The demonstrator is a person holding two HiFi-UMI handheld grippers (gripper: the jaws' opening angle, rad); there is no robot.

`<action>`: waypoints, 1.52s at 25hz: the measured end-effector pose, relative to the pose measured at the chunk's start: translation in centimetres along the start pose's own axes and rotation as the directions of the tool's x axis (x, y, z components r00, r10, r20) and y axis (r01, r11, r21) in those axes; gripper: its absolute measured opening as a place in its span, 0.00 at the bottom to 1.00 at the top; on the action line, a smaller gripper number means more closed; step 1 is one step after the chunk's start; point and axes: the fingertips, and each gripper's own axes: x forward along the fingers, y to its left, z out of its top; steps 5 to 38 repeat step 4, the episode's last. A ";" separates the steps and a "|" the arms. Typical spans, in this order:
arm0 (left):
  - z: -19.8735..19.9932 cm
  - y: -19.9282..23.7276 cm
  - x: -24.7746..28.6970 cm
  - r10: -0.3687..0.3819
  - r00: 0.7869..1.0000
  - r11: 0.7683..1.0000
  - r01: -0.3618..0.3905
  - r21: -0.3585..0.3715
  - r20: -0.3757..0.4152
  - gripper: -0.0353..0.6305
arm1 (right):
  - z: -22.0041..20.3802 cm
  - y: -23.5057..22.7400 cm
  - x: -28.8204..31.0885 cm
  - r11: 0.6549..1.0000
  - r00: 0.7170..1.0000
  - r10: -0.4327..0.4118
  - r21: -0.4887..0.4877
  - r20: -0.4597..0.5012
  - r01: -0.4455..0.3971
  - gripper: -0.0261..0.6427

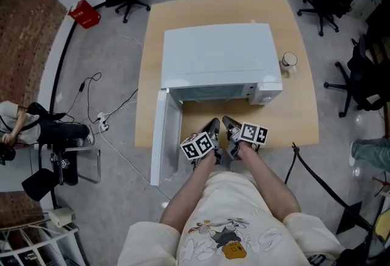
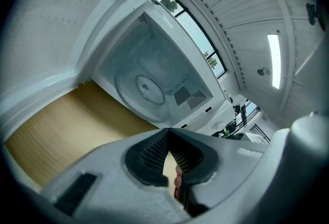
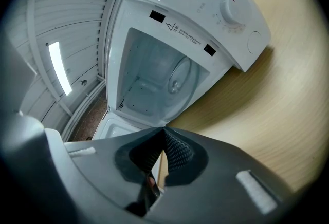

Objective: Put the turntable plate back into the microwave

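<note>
Seemingly the last step: the round clear glass turntable plate (image 2: 140, 89) already lies flat on the cavity floor of the white boxy microwave (image 1: 216, 54), roughly centred in both gripper views. The hinged white door (image 1: 159, 136) stands wide open at the left, reaching past the near edge of the pale wooden table (image 1: 292, 118).

Left gripper (image 1: 213, 125): jaws clenched together, nothing between them. Right gripper (image 1: 228, 123): the same, clenched and empty. Both hover side by side just before the open cavity, apart from the plate.

Judgement: placement looks done. What remains, if anything, is a check that the plate sits true on its hub (seating cannot be judged from here), and perhaps a push on the door's outer face to swing it closed.

Writing: the front frame beside the cavity carries a warning triangle with small print (image 3: 186, 37), too small to read, between two black rectangles (image 3: 157, 15). The round white dials (image 3: 234, 10) show faint, illegible marks. No brand found.
</note>
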 end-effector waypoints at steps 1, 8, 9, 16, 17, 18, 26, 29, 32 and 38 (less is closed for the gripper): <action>-0.1 0.1 -0.1 0.006 1.000 1.000 -0.006 0.002 -0.004 0.05 | -0.1 0.0 0.0 1.000 1.000 0.000 -0.002 -0.002 0.000 0.05; -0.6 0.5 -0.3 0.020 1.000 1.000 -0.020 0.001 -0.012 0.05 | -0.6 0.0 -0.1 1.000 1.000 -0.001 -0.009 -0.008 0.001 0.05; -0.6 0.5 -0.3 0.020 1.000 1.000 -0.020 0.001 -0.012 0.05 | -0.6 0.0 -0.1 1.000 1.000 -0.001 -0.009 -0.008 0.001 0.05; -0.6 0.5 -0.3 0.020 1.000 1.000 -0.020 0.001 -0.012 0.05 | -0.6 0.0 -0.1 1.000 1.000 -0.001 -0.009 -0.008 0.001 0.05; -0.6 0.5 -0.3 0.020 1.000 1.000 -0.020 0.001 -0.012 0.05 | -0.6 0.0 -0.1 1.000 1.000 -0.001 -0.009 -0.008 0.001 0.05; -0.6 0.5 -0.3 0.020 1.000 1.000 -0.020 0.001 -0.012 0.05 | -0.6 0.0 -0.1 1.000 1.000 -0.001 -0.009 -0.008 0.001 0.05; -0.6 0.5 -0.3 0.020 1.000 1.000 -0.020 0.001 -0.012 0.05 | -0.6 0.0 -0.1 1.000 1.000 -0.001 -0.009 -0.008 0.001 0.05; -0.6 0.5 -0.3 0.020 1.000 1.000 -0.020 0.001 -0.012 0.05 | -0.6 0.0 -0.1 1.000 1.000 -0.001 -0.009 -0.008 0.001 0.05; -0.6 0.5 -0.3 0.020 1.000 1.000 -0.020 0.001 -0.012 0.05 | -0.6 0.0 -0.1 1.000 1.000 -0.001 -0.009 -0.008 0.001 0.05; -0.6 0.5 -0.3 0.020 1.000 1.000 -0.020 0.001 -0.012 0.05 | -0.6 0.0 -0.1 1.000 1.000 -0.001 -0.009 -0.008 0.001 0.05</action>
